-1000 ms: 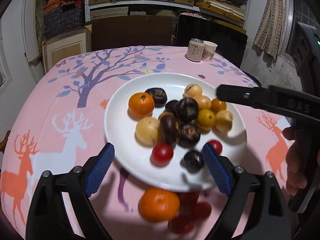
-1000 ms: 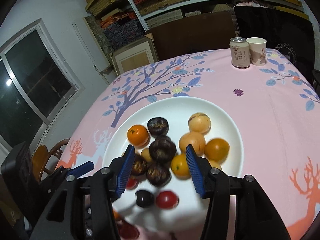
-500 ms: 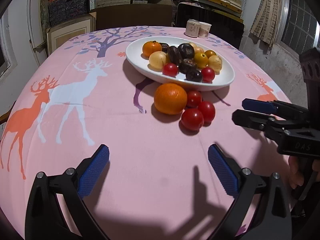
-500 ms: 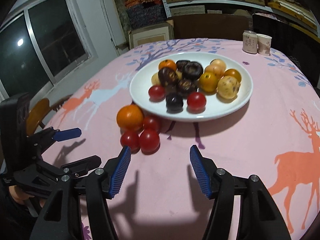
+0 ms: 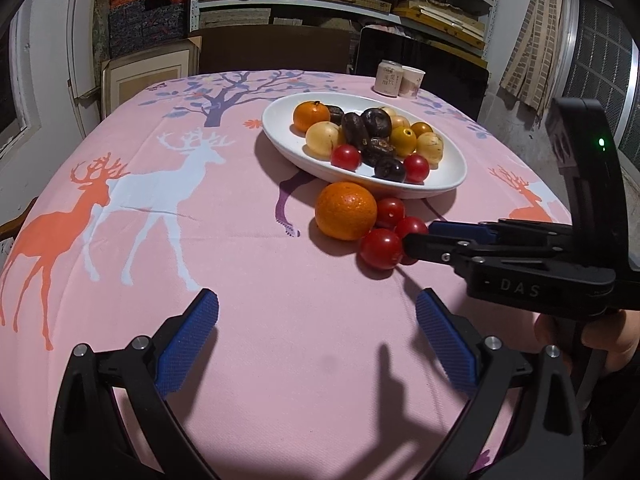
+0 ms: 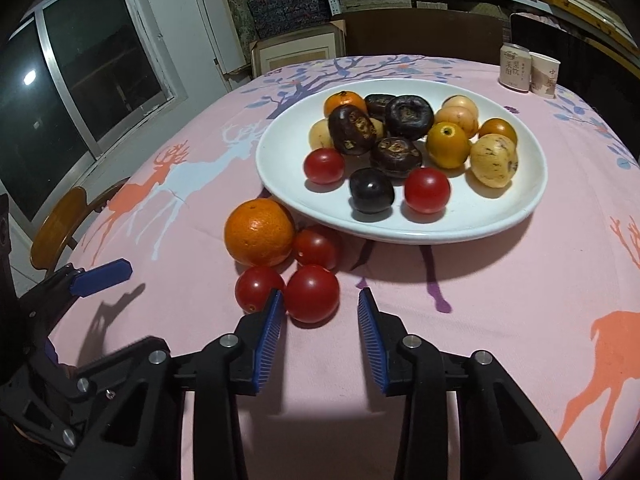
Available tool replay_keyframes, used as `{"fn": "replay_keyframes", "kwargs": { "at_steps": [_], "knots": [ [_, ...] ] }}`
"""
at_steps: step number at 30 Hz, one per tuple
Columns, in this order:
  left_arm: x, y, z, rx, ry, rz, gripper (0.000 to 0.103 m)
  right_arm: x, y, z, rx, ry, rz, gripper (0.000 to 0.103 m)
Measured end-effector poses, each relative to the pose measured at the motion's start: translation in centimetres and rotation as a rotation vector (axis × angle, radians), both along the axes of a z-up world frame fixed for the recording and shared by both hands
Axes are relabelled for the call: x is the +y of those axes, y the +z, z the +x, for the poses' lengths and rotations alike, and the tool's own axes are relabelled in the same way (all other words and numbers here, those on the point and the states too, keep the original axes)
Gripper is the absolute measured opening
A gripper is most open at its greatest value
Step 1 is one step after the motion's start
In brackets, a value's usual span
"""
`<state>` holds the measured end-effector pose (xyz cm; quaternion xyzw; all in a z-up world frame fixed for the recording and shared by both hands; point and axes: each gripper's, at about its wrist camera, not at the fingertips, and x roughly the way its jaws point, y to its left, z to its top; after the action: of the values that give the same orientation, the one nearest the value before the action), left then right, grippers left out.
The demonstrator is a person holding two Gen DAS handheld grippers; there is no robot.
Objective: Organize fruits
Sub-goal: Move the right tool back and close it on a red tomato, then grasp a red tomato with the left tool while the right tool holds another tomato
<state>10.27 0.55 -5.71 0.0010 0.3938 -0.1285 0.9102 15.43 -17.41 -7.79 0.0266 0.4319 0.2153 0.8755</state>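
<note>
Right tongs (image 6: 318,320) are closing w/ the nearest tomato (image 6: 311,293) between the pads, not yet pressed. Left tongs (image 5: 316,338) stand wide open, empty. Behind tomato: orange (image 6: 259,232), then white plate (image 6: 460,228) w/ fruits on worktop (image 6: 500,300).

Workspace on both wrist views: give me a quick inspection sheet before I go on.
Surface: pink deer-print tablecloth, round table.
Job's things: white plate heaped with mixed fruit; an orange and three red tomatoes on the cloth beside it, nearest tomato.
Clutter: drink can and paper cup at the far edge.
Grippers: left gripper open over bare cloth; right gripper closing, its pads either side of the nearest tomato, not pressing it.
Cables: nothing seen.
Surroundings: shelves of boxes, dark window, wooden chair.
</note>
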Motion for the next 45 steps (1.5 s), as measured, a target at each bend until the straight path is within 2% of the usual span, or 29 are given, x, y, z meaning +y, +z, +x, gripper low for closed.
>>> {"fn": "replay_keyframes", "kwargs": {
  "at_steps": [6, 9, 11, 14, 17, 24, 26, 29, 34, 37, 38, 40, 41, 42, 43, 44, 45],
  "knots": [
    [0.3, 0.0, 0.1, 0.005, -0.001, -0.027, 0.097, 1.5, -0.3, 0.9, 0.025, 0.004, -0.047, 0.040],
    [0.5, 0.0, 0.2, 0.009, 0.003, -0.040, 0.097, 1.4, -0.5, 0.9, 0.014, 0.003, -0.031, 0.041],
    [0.6, -0.1, 0.3, 0.015, 0.004, -0.046, 0.097, 1.4, -0.4, 0.7, 0.001, 0.002, -0.030, 0.028],
    [0.6, -0.1, 0.4, 0.018, 0.007, -0.045, 0.097, 0.9, -0.2, 0.4, 0.002, -0.005, -0.009, 0.028],
    [0.4, -0.3, 0.6, 0.024, 0.018, -0.023, 0.097, -0.4, 0.3, -0.6, -0.018, -0.028, 0.027, 0.028],
    [-2.2, -0.9, 2.1, 0.074, 0.005, 0.080, 0.097, -6.1, 1.5, -3.6, -0.071, -0.127, 0.203, 0.028],
    [-3.3, -0.9, 2.8, 0.092, -0.001, 0.072, 0.097, -7.1, 1.1, -3.5, -0.056, -0.152, 0.231, 0.028],
    [-4.7, -1.4, 4.3, 0.099, 0.041, 0.138, 0.097, -7.6, 0.9, -3.4, -0.050, -0.165, 0.262, 0.028],
    [-4.3, -2.0, 5.5, 0.135, 0.090, 0.089, 0.097, -7.7, 0.8, -3.1, -0.040, -0.146, 0.288, 0.028],
    [-4.1, -2.0, 5.5, 0.131, 0.100, 0.076, 0.089, -7.9, 0.4, -3.1, -0.018, -0.150, 0.306, 0.029],
    [-4.1, -2.1, 5.6, 0.135, 0.099, 0.077, 0.083, -7.9, 0.4, -3.0, -0.015, -0.150, 0.310, 0.029],
    [-4.3, -2.2, 5.6, 0.136, 0.094, 0.083, 0.080, -8.0, 0.4, -3.1, -0.018, -0.150, 0.314, 0.029],
    [-4.4, -2.1, 5.6, 0.130, 0.086, 0.079, 0.070, -8.0, 0.5, -3.1, -0.020, -0.150, 0.315, 0.029],
    [-4.6, -2.0, 5.5, 0.119, 0.069, 0.073, 0.055, -8.0, 0.5, -3.2, -0.022, -0.150, 0.316, 0.029],
    [-4.9, -1.9, 5.3, 0.111, 0.057, 0.078, 0.049, -8.0, 0.5, -3.2, -0.022, -0.150, 0.317, 0.030],
    [-5.3, -1.8, 5.2, 0.100, 0.040, 0.092, 0.036, -8.0, 0.5, -3.2, -0.019, -0.153, 0.315, 0.030],
    [-5.7, -1.7, 5.0, 0.090, 0.030, 0.104, 0.029, -8.1, 0.5, -3.1, -0.016, -0.155, 0.316, 0.030]
  ]
}}
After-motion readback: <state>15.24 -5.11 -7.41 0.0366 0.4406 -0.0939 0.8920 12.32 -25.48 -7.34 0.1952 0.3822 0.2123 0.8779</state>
